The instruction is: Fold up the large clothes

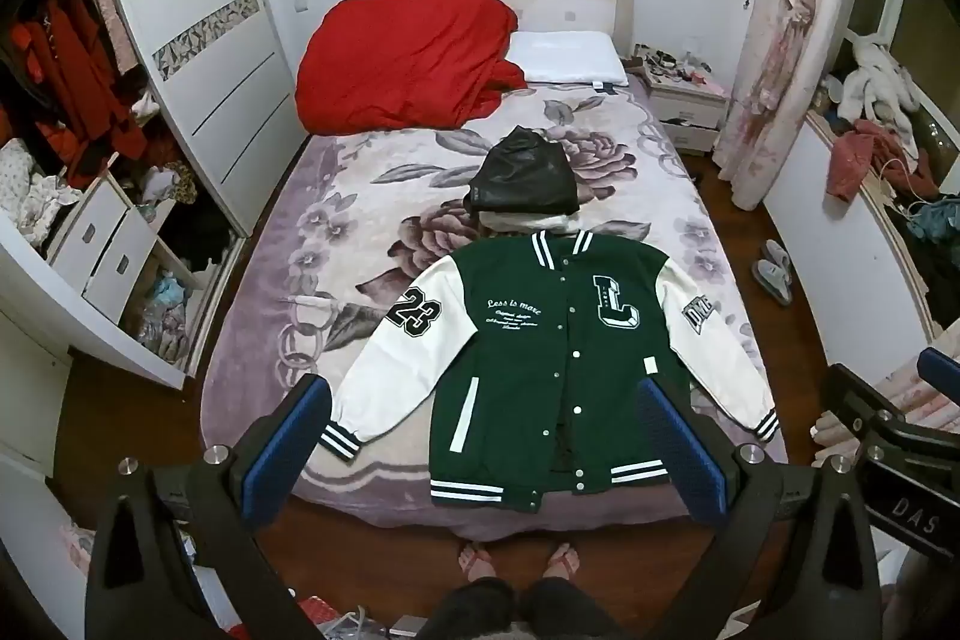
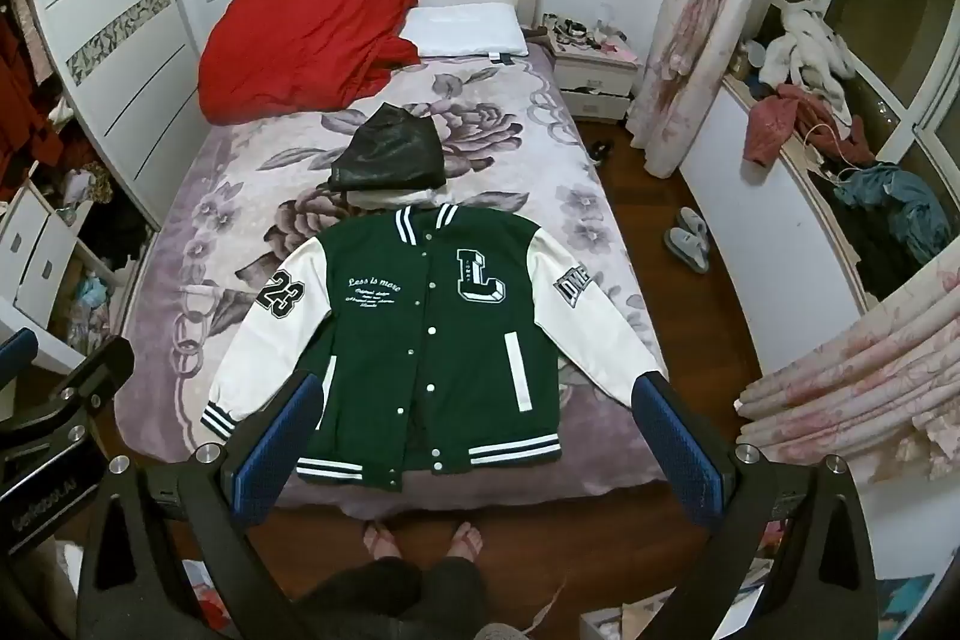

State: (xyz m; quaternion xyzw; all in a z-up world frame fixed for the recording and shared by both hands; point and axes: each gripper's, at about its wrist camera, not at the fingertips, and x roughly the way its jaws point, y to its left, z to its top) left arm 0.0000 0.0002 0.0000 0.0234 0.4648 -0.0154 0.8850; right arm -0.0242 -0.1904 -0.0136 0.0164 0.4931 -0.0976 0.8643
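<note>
A green varsity jacket (image 1: pixel 540 364) (image 2: pixel 432 334) with white sleeves lies flat, front up and buttoned, at the foot of the bed (image 1: pixel 252 340) (image 2: pixel 168 400). Its sleeves spread out and down to both sides. My left gripper (image 1: pixel 483 424) hovers high above the jacket's hem, jaws wide open and empty. My right gripper (image 2: pixel 480 418) hangs at a similar height, also open with nothing between its blue pads (image 2: pixel 678 454). The right gripper's body shows at the right edge of the left wrist view.
A folded black leather garment (image 1: pixel 525 178) (image 2: pixel 390 153) sits on a pale one just beyond the collar. A red quilt (image 1: pixel 402 57) and white pillow (image 1: pixel 564 57) lie by the headboard. Open wardrobe left, nightstand and curtains right, slippers (image 2: pixel 687 232) on the floor. The person's feet (image 1: pixel 516 562) stand at the bed's foot.
</note>
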